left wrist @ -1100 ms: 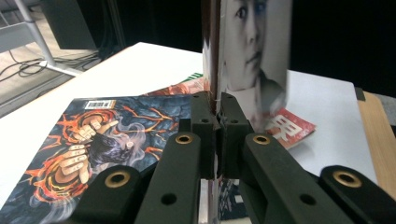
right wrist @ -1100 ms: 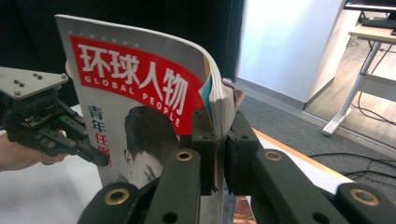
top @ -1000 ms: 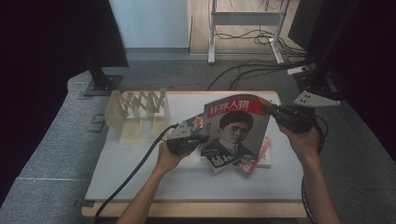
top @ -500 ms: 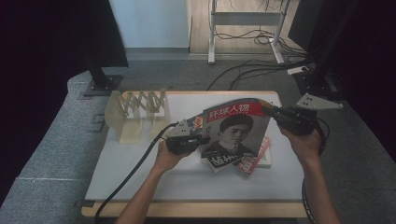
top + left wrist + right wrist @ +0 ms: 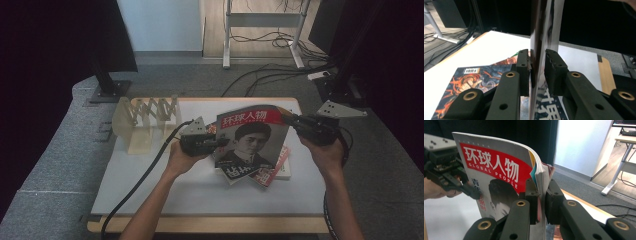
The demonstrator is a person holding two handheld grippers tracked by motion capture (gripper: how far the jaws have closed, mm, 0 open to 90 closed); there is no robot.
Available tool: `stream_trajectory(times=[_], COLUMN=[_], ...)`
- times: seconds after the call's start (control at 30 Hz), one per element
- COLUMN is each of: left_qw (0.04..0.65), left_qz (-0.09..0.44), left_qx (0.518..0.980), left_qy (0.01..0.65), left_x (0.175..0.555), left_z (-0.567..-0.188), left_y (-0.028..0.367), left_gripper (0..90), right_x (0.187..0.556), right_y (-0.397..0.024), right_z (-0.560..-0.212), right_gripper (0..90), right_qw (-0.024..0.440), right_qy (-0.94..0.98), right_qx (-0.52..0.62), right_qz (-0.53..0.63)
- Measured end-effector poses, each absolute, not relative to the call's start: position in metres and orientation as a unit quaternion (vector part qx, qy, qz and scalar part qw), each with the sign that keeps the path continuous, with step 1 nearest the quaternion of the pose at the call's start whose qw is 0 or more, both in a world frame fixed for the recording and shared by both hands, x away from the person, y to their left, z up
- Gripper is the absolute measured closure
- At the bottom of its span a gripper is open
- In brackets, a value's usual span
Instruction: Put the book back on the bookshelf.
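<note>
We hold one magazine upright above the white surface, over the other magazines lying flat. The right tool is clamped on its spine edge. The left tool has just been opening: the cover edge stands between its jaws, one pad near the paper, the other apart from it.

With one grip loosening, we judge the glossy magazine could sag, swing about the right tool and slip, or its pages could fan open and crease.

We count two tools, one raised magazine, at least two lying flat, and one wooden rack.
</note>
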State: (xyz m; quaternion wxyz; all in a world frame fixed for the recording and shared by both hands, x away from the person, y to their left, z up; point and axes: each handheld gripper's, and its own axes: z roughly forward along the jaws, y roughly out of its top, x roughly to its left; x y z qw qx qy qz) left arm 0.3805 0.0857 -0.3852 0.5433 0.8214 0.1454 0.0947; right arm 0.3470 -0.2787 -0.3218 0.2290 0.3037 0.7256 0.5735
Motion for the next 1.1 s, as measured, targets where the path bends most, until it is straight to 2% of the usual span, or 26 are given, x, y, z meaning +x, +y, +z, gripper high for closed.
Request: stream_trajectory(times=[0.83,1.1], left_qw=[0.553,0.544], left_qz=[0.11,0.125], left_qx=[0.815,0.818], left_qy=[0.136,0.139], left_x=[0.393,0.393], left_z=[-0.32,-0.316], left_y=[0.077,0.071], left_gripper=[74.2,85.3], right_x=[0.347,0.347], right_y=[-0.278,-0.279], right_z=[-0.322,-0.323], right_gripper=[81.4,81.5], right_qw=[0.226,0.226], right_qy=[0.731,0.733], right_qx=[0.302,0.302], right_qz=[0.568,0.566])
